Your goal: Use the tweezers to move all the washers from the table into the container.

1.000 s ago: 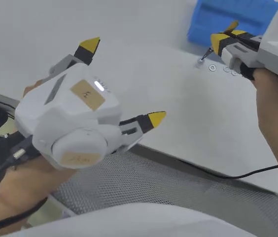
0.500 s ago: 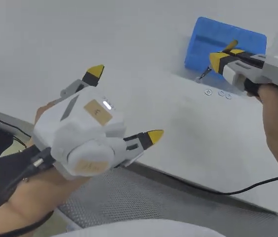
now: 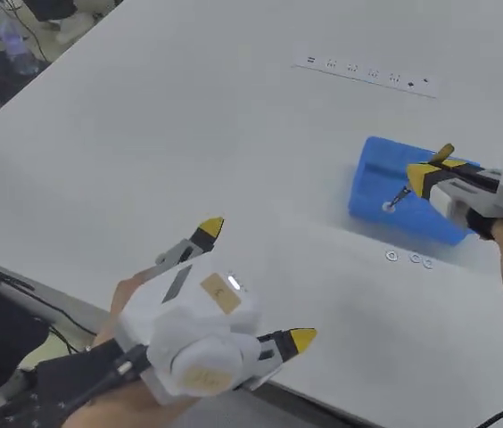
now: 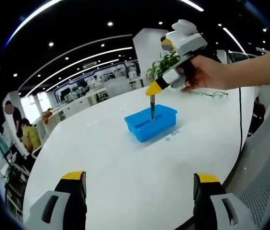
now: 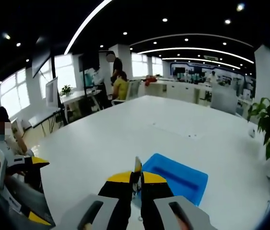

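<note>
Head view: the right gripper (image 3: 427,171), clenched on the tweezers (image 3: 399,198), holds their tips over the blue container (image 3: 369,210), possibly pinching a washer. Three washers (image 3: 391,256) lie on the table (image 3: 189,134) just beside it. They look thin, light and slick, so pinch across the rim. Left gripper view: the left gripper (image 4: 138,178) gapes. Right gripper view: the container sits just ahead.

Thin, dark tweezers (image 3: 399,197) are clamped between the closed jaws of the right gripper (image 3: 431,164). They stick out past its tips and angle down into the container (image 3: 385,225). This is a shallow, open-topped blue rectangular tray resting on the white tabletop (image 3: 234,152) directly beneath the gripper's tips. Three small silvery washers (image 3: 415,259) lie flat in a short row on the tabletop just outside the container's near wall, below the gripper.
</note>
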### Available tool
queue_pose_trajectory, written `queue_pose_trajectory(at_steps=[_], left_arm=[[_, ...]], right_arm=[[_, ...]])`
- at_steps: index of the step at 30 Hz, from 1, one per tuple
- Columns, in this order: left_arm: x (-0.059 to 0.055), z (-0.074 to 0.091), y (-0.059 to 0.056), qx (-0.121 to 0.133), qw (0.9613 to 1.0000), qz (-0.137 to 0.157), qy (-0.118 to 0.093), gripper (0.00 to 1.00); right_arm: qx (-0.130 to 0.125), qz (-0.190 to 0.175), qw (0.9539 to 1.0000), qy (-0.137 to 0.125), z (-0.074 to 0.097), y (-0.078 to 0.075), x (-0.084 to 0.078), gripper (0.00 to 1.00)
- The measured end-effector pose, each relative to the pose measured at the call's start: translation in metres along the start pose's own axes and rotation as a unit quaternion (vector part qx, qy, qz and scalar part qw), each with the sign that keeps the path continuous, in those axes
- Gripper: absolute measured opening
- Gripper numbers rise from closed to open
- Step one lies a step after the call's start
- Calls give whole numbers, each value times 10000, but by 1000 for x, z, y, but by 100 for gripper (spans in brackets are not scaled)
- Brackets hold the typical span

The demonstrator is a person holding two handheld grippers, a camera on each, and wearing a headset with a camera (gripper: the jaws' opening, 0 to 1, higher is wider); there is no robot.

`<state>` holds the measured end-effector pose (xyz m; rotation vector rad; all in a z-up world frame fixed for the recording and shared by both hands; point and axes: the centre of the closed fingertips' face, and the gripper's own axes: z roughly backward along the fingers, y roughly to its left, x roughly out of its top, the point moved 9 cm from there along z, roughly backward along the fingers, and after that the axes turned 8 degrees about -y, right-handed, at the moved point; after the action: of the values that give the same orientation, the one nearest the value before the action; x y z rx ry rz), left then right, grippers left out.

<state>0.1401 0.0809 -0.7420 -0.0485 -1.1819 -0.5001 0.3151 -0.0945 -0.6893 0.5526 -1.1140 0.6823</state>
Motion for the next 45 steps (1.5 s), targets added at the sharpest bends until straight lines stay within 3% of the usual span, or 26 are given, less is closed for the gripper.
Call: queue_pose_trajectory(at_steps=[5,12,27,36,45], left_arm=[[-2,-1,0,-33,10000,37,61,96],[-2,-2,-2,-112,9999,37,93,96],[-2,0,1,-4,10000,89,36,95],[-1,0,3,49,9999,105,4,95],[-1,-1,3,63,9999,92,16,94]], right_arm=[[-173,179,9997,-54,-5,-4,6,2],[-281,111,9994,-151,-15,-11,8,2],[-434,415,9978,284,-41,-21,-17,2],[-463,149,9977,465,-50,-24,-33,2],[-752,-175,9957,513,-59,-33,-45,2]])
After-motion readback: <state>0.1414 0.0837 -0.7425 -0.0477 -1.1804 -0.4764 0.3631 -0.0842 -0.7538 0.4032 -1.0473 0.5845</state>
